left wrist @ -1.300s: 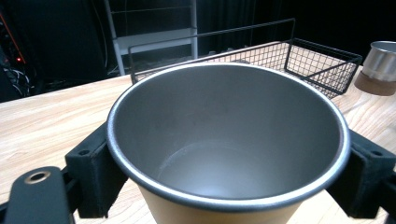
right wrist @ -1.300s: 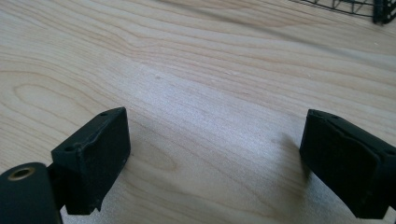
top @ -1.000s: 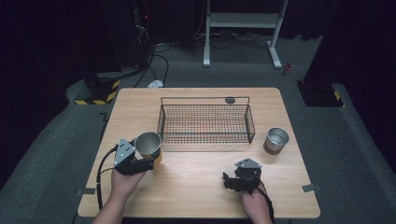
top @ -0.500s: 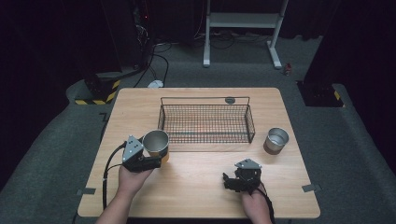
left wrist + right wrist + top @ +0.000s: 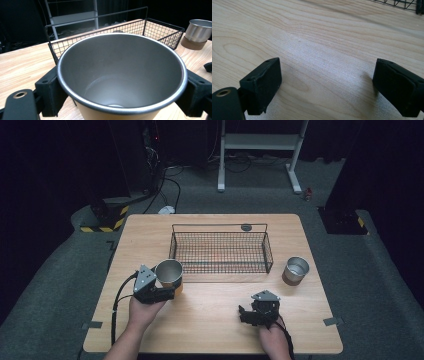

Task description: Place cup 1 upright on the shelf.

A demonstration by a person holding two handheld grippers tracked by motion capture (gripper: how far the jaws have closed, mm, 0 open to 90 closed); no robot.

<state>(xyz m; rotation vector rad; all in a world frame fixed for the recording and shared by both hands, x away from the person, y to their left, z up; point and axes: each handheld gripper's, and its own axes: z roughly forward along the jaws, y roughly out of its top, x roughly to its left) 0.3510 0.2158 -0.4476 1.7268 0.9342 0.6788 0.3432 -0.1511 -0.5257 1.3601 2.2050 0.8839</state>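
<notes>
From above, the left gripper (image 5: 167, 291) pinched a steel cup (image 5: 169, 272) near the table's (image 5: 210, 330) left edge, beside the wire basket's (image 5: 220, 251) front-left corner. Its own view showed jaws pressing the cup's (image 5: 122, 75) sides. The right gripper (image 5: 327, 87) stood spread wide over bare wood.

1. Wire basket (image 5: 220, 251) sits mid-desk, closer to the far edge.
2. Second metal cup (image 5: 295, 270) stands upright near the desk's right edge, just right of the basket.
3. Small dark disc (image 5: 246, 227) lies by the far edge, behind the basket.
</notes>
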